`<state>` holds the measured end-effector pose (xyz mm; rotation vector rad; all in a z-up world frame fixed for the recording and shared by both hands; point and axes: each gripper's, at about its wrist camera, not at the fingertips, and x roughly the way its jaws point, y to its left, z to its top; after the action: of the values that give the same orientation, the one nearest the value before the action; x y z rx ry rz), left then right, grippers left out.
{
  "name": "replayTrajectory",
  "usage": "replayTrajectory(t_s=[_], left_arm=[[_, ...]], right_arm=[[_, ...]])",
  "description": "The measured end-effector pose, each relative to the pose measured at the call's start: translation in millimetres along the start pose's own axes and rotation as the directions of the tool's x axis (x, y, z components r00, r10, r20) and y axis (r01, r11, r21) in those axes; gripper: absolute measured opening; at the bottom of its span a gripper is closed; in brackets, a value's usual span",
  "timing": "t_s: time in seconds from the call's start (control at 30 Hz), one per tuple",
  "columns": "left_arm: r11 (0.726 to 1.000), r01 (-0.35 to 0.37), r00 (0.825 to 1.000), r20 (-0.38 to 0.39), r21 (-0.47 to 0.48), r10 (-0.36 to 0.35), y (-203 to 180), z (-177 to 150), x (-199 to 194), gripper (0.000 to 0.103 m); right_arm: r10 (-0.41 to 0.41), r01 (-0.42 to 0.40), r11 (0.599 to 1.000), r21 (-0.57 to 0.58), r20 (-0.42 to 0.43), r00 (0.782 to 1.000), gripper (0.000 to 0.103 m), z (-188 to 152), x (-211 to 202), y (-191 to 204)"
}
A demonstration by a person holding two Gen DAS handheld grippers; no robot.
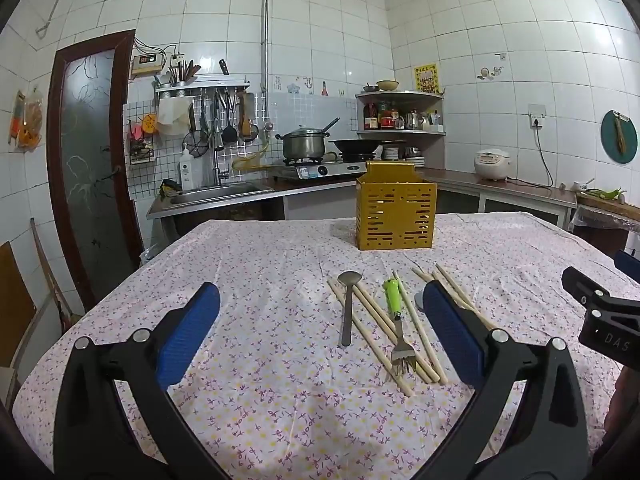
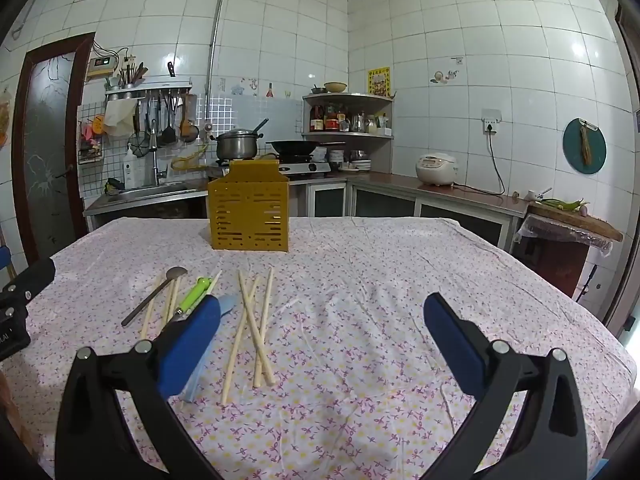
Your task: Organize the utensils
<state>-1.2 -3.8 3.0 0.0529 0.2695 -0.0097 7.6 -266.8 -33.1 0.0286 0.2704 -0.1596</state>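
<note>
Left gripper [image 1: 320,336] with blue pads low in frame, jaws wide, holding nothing; right gripper [image 2: 322,340] same. Mid-frame on flowered tablecloth [image 1: 280,420]: thin wooden chopsticks [image 1: 372,316], grey metal spoon [image 1: 347,312], green-handled fork [image 1: 396,320]. All light, stiff, slippery; pinch mid-handle. Yellow slotted holder box [image 1: 395,212] behind.

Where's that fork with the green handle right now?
The fork lies flat on the flowered tablecloth, among the chopsticks, just right of the spoon in the left view, in front of the yellow holder.
</note>
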Motion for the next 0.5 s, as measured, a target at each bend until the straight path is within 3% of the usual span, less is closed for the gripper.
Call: replayTrajectory(t_s=[0.5], left_arm=[[1.0,0.005,1.0,0.003,0.002,-0.005,1.1,-2.1,7.0,0.098]], right_arm=[[0.001,-0.001,1.0,-0.001,-0.002,1.0,0.099,0.5,0.2,-2.6]])
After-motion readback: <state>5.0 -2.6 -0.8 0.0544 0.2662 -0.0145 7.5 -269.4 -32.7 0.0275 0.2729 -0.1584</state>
